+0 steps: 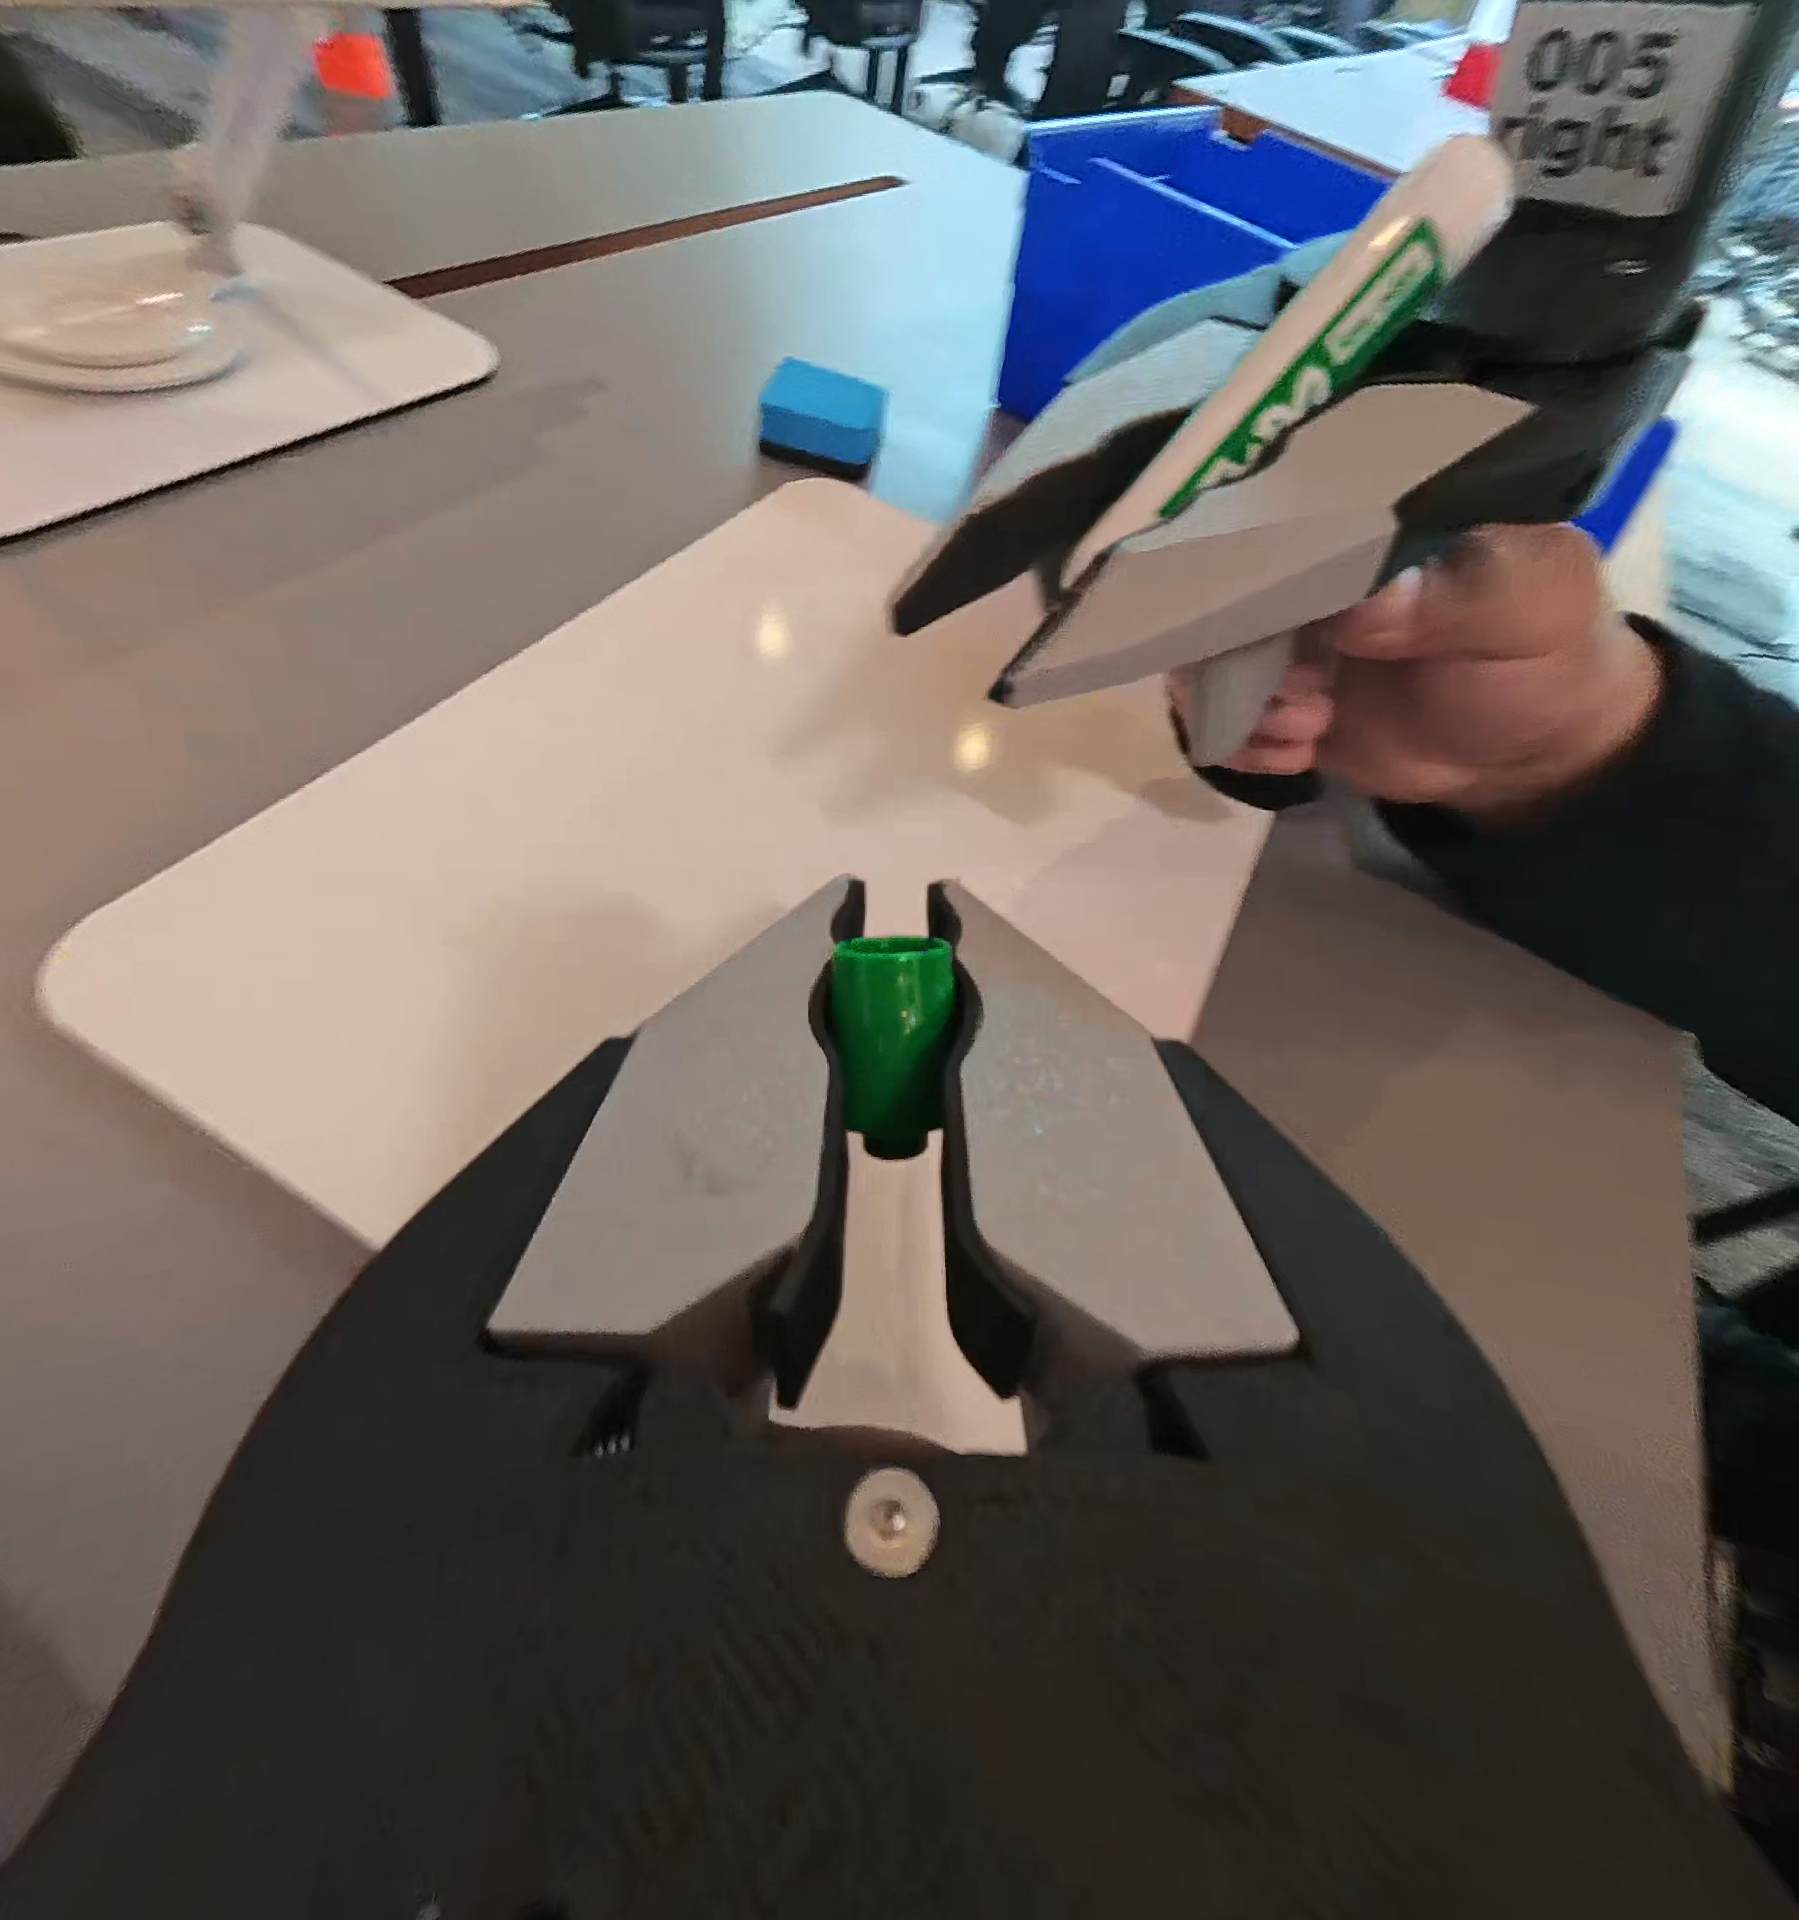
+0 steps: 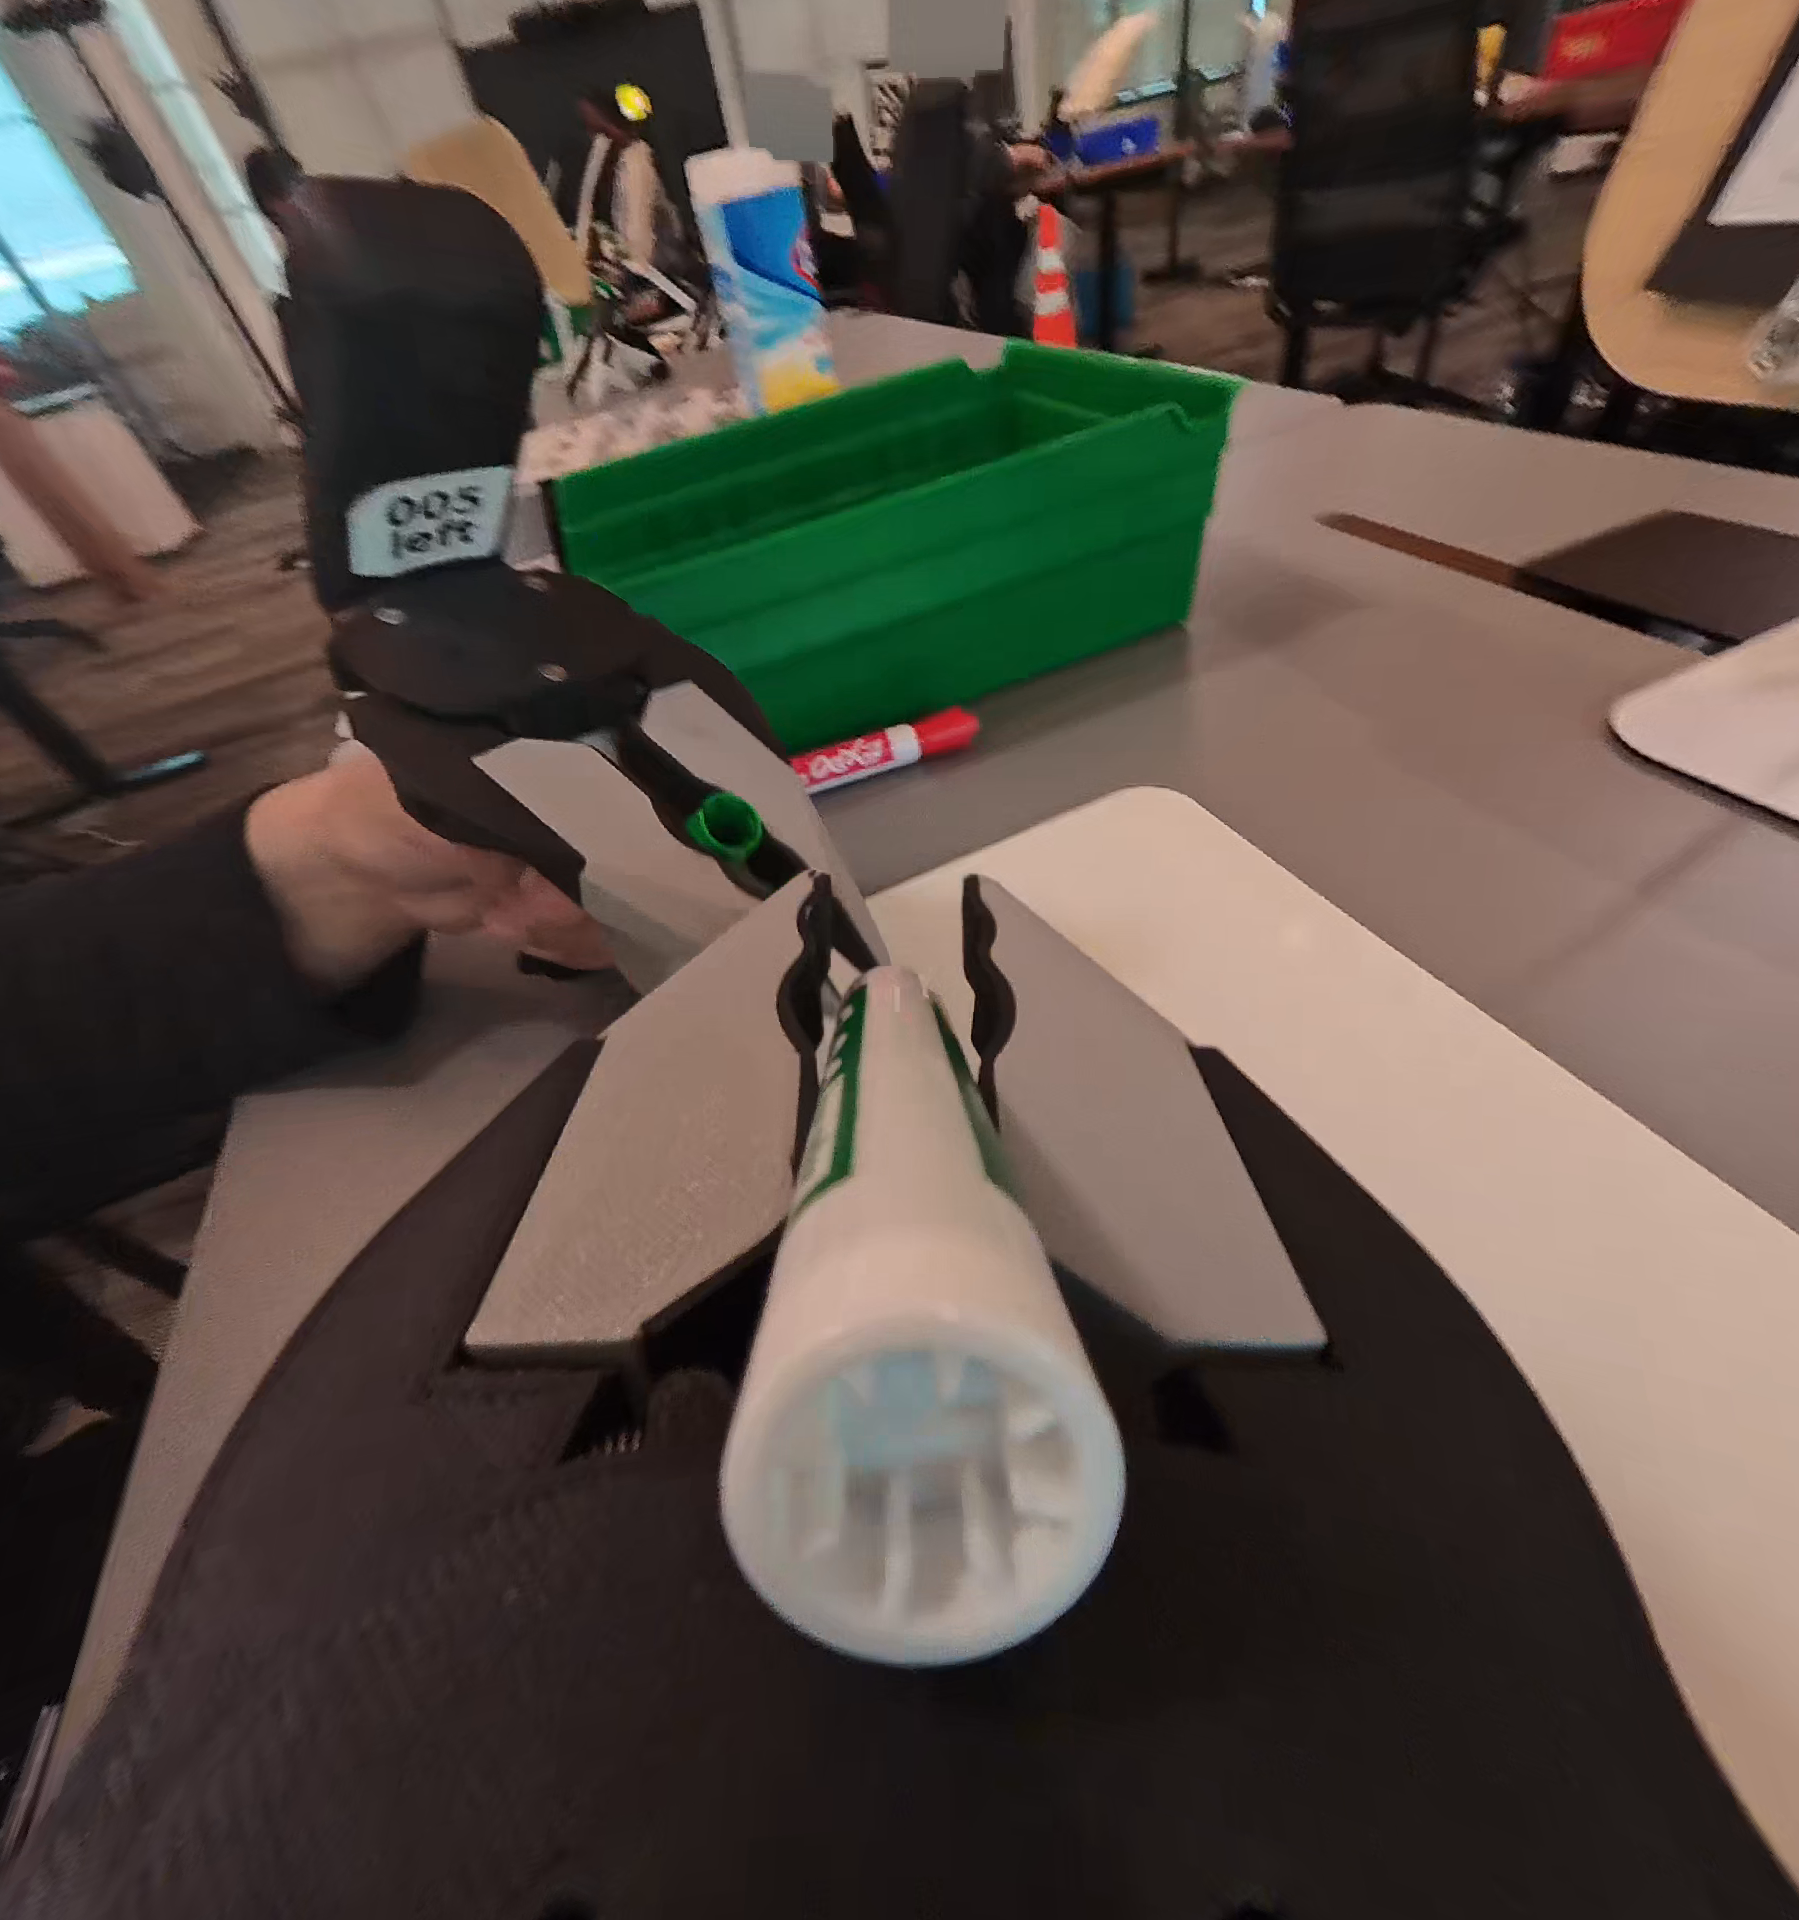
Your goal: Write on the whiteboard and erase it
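Observation:
My left gripper is shut on a green marker cap and holds it above the near edge of a blank white whiteboard. My right gripper is shut on a white and green marker, its butt end toward the camera and its tip hidden between the fingers. In the left wrist view the right gripper holds the marker tilted above the board's far right part. In the right wrist view the left gripper with the cap is just left of my fingertips. A blue eraser lies beyond the board.
A green bin stands on the grey table, with a red marker lying in front of it. A second white board with a glass stand is at the far left. A blue box sits past the table's edge. A wipes canister stands behind the bin. The blue eraser lies around 25 cm away from my right fingertips.

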`<state>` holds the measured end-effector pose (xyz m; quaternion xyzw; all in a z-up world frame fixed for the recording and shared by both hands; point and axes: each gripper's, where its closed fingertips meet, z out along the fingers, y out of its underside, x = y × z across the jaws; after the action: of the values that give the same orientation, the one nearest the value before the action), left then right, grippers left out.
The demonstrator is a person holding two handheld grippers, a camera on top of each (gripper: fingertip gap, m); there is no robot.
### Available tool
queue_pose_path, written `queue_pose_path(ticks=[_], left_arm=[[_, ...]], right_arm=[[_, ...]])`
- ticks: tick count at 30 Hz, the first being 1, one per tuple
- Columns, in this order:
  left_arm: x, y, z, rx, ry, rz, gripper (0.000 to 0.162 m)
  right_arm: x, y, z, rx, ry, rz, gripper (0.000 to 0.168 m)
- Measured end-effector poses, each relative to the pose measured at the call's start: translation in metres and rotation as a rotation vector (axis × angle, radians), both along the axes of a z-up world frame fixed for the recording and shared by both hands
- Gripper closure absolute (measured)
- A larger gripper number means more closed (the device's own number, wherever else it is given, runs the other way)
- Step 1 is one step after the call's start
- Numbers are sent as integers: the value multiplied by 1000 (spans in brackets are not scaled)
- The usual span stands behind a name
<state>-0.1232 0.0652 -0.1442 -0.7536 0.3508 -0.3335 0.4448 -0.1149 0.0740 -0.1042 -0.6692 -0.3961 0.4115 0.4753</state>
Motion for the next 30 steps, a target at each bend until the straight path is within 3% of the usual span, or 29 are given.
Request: queue_pose_path(ticks=[6,14,30], left_arm=[[-18,18,-4,-60,-39,113,153],[-19,22,-13,-48,13,137,153],[-19,24,-14,-60,9,143,153]], right_arm=[[2,2,0,-118,80,21,145],[4,2,0,-145,105,42,145],[2,6,-19,-85,-30,-8,146]])
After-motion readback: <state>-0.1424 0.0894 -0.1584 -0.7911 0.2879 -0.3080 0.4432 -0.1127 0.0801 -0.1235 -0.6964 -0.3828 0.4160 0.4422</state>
